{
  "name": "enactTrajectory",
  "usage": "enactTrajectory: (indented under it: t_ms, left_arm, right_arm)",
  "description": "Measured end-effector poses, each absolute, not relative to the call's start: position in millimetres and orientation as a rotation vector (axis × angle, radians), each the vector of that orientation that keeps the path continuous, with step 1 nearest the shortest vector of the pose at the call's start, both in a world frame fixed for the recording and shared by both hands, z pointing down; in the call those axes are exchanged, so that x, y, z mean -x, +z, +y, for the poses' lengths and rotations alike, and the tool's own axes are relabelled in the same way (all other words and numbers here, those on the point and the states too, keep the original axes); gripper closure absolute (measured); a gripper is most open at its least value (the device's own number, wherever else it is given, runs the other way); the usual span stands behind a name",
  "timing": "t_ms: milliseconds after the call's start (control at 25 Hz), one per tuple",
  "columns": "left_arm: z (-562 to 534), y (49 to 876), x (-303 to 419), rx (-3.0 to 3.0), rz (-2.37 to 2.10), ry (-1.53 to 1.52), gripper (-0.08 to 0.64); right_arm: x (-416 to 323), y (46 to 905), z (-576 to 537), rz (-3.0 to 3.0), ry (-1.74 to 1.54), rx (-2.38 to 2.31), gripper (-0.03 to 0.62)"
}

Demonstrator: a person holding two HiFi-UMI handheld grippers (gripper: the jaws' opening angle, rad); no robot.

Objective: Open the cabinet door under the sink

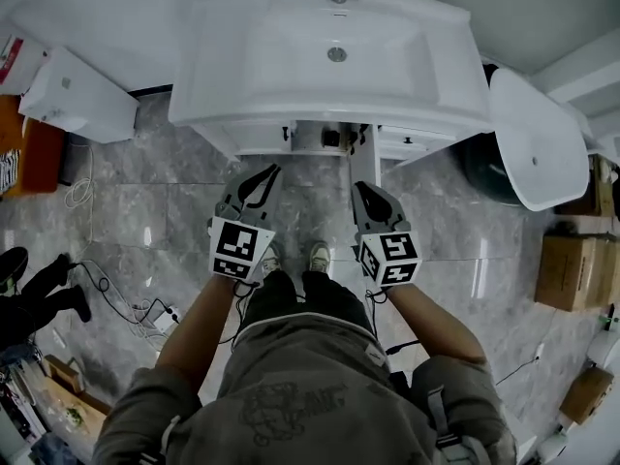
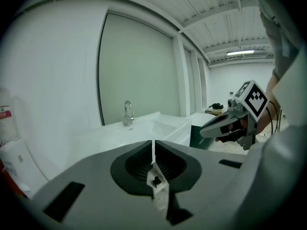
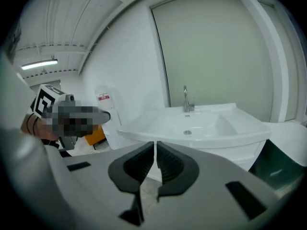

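Two claws are raised in front of the white sink (image 1: pixel 242 66), one in each of the person's hands. The left claw (image 1: pixel 271 170) has its jaws pressed together with nothing in them. The right claw (image 1: pixel 361 188) is also closed tight and empty, and its own view looks across the basin toward the faucet (image 3: pixel 186 99). The cabinet (image 1: pixel 260 141) sits tucked beneath the sink's front rim, at twelve o'clock from the person's shoes (image 1: pixel 318 257). The cabinet door (image 1: pixel 364 158) shows as a narrow white panel seen edge-on, swung out from the cabinet front toward the person, at twelve o'clock from the right claw's tips. Neither claw grips it. A grey marbled floor (image 1: pixel 165 211) spreads below, with cables (image 1: pixel 126 303) at eight o'clock.
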State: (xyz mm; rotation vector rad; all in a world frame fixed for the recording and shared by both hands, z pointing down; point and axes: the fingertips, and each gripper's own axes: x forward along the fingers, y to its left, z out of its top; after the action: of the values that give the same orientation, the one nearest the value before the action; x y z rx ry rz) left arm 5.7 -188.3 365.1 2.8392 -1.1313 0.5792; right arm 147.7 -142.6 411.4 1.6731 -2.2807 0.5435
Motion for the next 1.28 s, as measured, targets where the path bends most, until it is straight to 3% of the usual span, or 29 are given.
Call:
enactTrajectory:
  t_ms: [720,1280]
  left_arm:
    - [-160.7,195.6,24.1,-3.079,-1.327,0.303,0.529]
    - [-137.3,157.3,42.5,-3.169,-1.331,0.282,0.529]
  right_arm:
    - [-110.3,169.2,-134.6,-2.587,-0.042,-1.749,0.554]
    - [-95.8,134.8,-95.7,-2.643,-0.061,-1.767,0.555]
